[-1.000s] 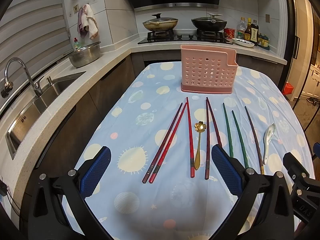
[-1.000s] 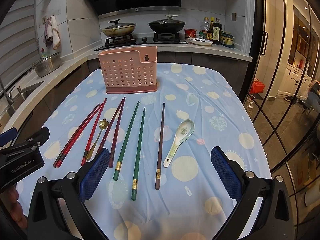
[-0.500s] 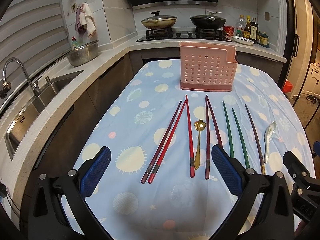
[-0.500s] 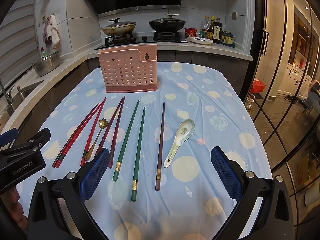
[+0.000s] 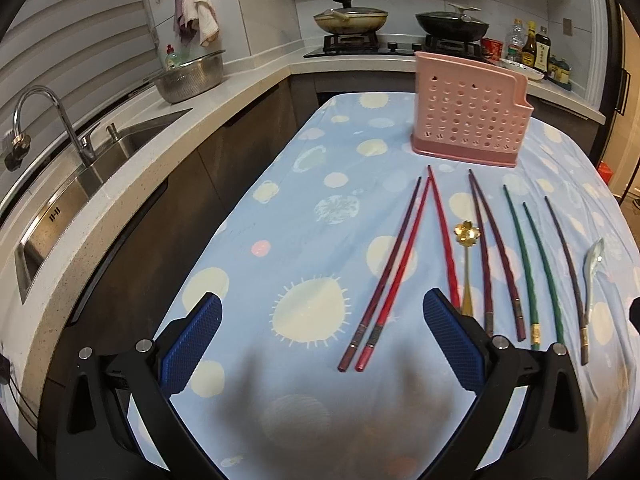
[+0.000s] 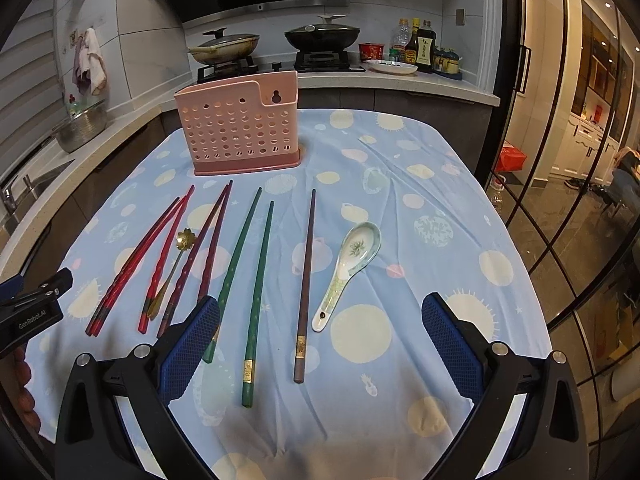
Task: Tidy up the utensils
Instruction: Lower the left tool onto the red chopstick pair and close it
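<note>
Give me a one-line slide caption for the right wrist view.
Open right tool above chopsticks, ceramic soup spoon and gold flower-headed spoon laid before the perforated pink plastic utensil holder.

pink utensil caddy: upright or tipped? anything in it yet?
Upright: the pink caddy stands on its base on the tablecloth. No handles stick out above its rim; the inside is not visible, so its contents cannot be confirmed.

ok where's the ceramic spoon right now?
The ceramic spoon lies flat on the tablecloth at the right end of the utensil row, just right of the lone brown chopstick; in the left wrist view it sits near the right edge.
</note>
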A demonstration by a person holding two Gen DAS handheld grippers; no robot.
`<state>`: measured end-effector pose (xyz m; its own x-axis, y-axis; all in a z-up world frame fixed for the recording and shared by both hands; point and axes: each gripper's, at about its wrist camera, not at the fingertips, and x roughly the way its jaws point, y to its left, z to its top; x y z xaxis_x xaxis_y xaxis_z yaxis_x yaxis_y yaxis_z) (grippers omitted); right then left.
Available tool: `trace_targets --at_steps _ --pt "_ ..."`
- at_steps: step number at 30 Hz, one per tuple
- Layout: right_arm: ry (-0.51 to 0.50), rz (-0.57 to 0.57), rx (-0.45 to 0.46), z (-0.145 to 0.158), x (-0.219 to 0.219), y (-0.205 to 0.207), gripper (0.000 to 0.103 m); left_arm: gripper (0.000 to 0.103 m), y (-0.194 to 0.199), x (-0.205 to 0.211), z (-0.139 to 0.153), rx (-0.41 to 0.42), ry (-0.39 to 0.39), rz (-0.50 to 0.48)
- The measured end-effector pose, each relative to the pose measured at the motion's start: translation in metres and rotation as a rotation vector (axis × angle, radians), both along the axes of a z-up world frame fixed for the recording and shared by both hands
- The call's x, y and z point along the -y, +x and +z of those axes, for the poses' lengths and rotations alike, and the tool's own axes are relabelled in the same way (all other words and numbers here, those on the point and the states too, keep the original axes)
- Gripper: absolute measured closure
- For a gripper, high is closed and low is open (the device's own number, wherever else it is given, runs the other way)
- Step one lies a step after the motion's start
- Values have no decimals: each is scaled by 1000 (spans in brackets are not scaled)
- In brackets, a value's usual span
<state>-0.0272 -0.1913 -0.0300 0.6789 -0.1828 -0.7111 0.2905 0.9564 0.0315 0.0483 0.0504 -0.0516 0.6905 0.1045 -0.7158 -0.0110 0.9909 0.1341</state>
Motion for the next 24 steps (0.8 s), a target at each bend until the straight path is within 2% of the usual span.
trace_targets --at_steps 4,10,15,21,24 --pt "10 -11 -23 -8 4 5 6 7 12 -17 -16 -37 -4 28" --pt "7 -9 -43 -13 3 14 6 8 23 -16 -29 -56 -14 -6" --pt "0 -1 -57 -16 -2 20 6 19 35 -12 -41 -103 -40 -42" --pt "-2 -1 -66 -17 -4 27 6 20 42 -9 -49 -119 -39 -61" --pt "-2 0 -69 -18 -5 30 6 25 45 -9 -53 -135 -44 -70"
